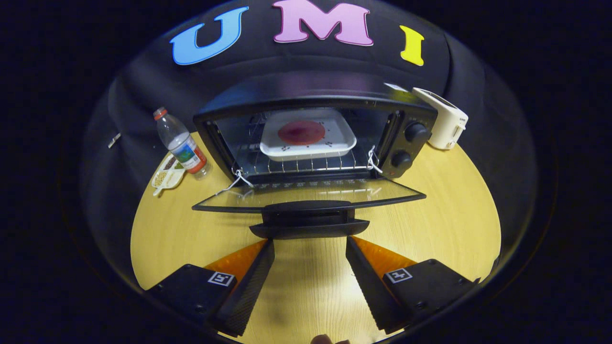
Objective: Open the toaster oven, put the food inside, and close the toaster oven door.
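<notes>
On the far left of the wooden table [444, 215] stood a plastic water bottle [182, 143], a small divided dish [167, 177] just beside its base. At centre sat the toaster oven [315, 134], door [308, 197] dropped flat toward the near side, mouth facing the fingers. The food, a dark red round on a white tray [308, 136], already lay on the wire rack [306, 165] inside. The door handle [308, 222] lay just ahead of the gripper [310, 246], long axis running left to right, crosswise to the fingers. Fingers were spread apart and held nothing (handle ends overhung both tips slightly). Judged step: closing; lift should come from under the handle, swinging it up and away. A white toaster [442, 119] stood far right.
</notes>
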`<state>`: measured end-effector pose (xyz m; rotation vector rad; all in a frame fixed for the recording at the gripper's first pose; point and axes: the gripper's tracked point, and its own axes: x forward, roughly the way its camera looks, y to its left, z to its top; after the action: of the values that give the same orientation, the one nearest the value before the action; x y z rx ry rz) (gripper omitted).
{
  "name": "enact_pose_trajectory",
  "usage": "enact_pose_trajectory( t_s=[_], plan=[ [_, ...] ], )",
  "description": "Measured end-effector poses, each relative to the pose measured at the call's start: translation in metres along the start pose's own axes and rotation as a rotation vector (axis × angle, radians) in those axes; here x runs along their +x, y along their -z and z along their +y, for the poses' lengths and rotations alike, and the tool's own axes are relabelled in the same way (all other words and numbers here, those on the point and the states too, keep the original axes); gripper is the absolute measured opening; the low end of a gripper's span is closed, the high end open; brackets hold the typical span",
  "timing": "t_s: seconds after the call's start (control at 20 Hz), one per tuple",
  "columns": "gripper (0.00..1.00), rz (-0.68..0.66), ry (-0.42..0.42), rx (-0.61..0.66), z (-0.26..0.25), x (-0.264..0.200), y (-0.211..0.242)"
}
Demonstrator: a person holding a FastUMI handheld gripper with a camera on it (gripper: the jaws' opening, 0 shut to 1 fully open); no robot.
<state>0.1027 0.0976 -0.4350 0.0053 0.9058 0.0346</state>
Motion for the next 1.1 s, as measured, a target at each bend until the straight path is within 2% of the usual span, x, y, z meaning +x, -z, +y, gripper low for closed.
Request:
enact_pose_trajectory(
  t_s=[0.35,0.55,1.1],
  plan=[
    [0.98,-0.217,-0.011,0.01,0.003,-0.049,-0.081],
    [0.98,-0.343,-0.028,0.037,0.008,-0.081,-0.106],
    [0.98,-0.57,-0.039,0.0,-0.054,-0.211,-0.162]
  ],
)
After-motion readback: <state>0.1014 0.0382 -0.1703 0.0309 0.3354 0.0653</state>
